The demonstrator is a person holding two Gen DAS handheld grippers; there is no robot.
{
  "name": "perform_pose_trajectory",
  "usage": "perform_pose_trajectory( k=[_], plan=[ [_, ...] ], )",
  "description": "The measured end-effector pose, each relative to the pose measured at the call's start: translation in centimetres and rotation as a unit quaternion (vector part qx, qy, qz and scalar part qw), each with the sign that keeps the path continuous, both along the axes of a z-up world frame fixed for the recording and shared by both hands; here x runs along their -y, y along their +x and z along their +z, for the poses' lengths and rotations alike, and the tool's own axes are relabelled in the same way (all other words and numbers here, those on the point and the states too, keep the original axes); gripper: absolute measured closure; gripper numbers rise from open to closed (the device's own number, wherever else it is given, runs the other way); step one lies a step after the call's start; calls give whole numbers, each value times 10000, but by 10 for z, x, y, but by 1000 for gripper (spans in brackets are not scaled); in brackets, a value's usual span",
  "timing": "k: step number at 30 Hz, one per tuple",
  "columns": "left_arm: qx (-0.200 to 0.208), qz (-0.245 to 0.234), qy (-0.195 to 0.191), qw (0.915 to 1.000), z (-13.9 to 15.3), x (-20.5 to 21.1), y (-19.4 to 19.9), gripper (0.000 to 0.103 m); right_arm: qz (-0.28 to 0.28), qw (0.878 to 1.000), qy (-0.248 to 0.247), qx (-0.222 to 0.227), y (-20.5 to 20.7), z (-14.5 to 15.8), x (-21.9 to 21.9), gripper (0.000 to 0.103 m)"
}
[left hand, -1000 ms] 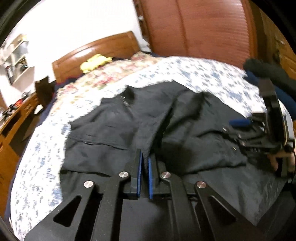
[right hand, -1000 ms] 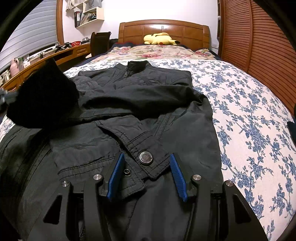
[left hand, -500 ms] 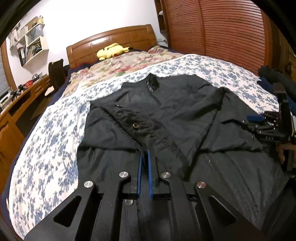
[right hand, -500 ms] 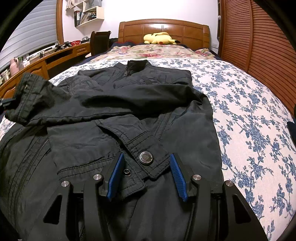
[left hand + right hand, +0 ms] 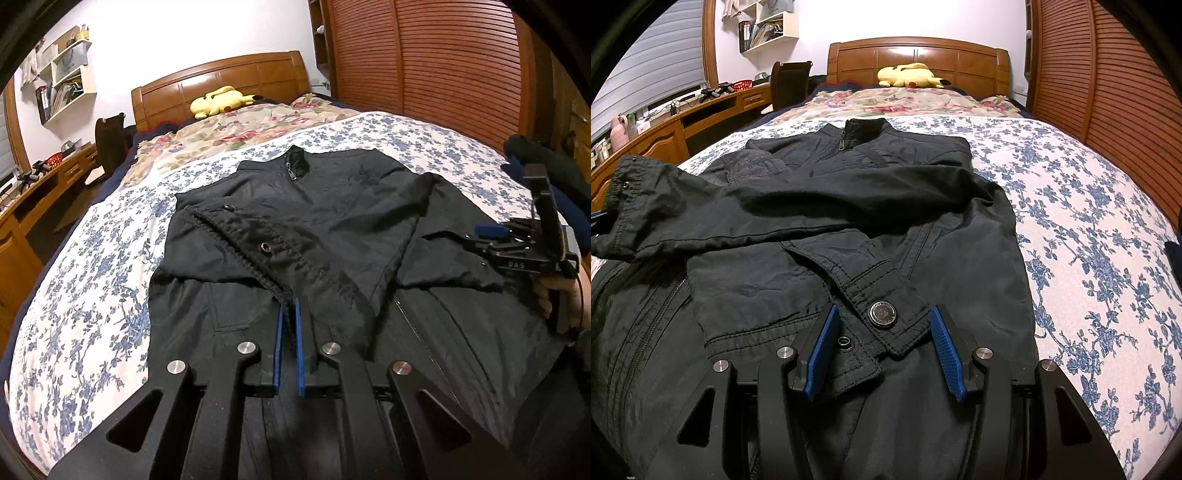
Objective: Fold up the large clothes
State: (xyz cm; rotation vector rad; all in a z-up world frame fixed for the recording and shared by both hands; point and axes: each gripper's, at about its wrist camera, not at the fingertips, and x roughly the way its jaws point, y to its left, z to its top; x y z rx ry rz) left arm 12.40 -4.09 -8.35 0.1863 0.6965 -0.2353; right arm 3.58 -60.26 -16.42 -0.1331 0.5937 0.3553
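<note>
A black jacket (image 5: pixel 332 221) lies front up on the floral bedspread (image 5: pixel 92 295), collar toward the headboard. My left gripper (image 5: pixel 290 306) is shut on the ribbed cuff of one sleeve (image 5: pixel 258 247), which stretches away from the pads across the jacket's chest. In the right wrist view that sleeve (image 5: pixel 757 206) crosses the jacket toward the left edge. My right gripper (image 5: pixel 883 309) is open and rests low on the jacket, with the other sleeve's cuff and its snap button (image 5: pixel 882 314) between the fingers. A hand holds the right gripper (image 5: pixel 484 238) at the jacket's right side.
A yellow plush toy (image 5: pixel 908 75) lies by the wooden headboard (image 5: pixel 919 55). A wooden desk (image 5: pixel 683 118) and a chair (image 5: pixel 790 85) stand to the left of the bed. Louvred wooden doors (image 5: pixel 1108 92) run along the right. Dark clothing (image 5: pixel 546 162) lies at the right edge.
My left gripper has carried the sleeve cuff sideways and a little down, so the sleeve now lies stretched across the chest instead of bunched up. The right gripper has not moved.
</note>
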Motion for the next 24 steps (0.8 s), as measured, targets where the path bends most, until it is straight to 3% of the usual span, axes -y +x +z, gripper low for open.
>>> perform_pose_trajectory(
  k=[7, 9, 10, 14, 18, 24],
  plan=[
    [50, 0, 41, 10000, 4, -8, -14, 96, -2, 10000, -7, -1, 0, 0, 0, 50],
    [68, 47, 71, 9999, 3, -15, -18, 88, -4, 10000, -12, 0, 0, 0, 0, 50],
    [85, 63, 61, 9999, 2, -18, -20, 79, -4, 10000, -15, 0, 0, 0, 0, 50],
    [49, 189, -82, 9998, -4, -37, -26, 69, -11, 10000, -41, 2, -1, -1, 0, 50],
    [-50, 375, -209, 9991, -14, -57, -30, 66, -10, 10000, -67, -26, -1, 1, 0, 50],
    [-212, 555, -394, 9975, -25, -79, -32, 44, 31, 9999, 66, -155, 1, 10, 5, 50]
  ],
)
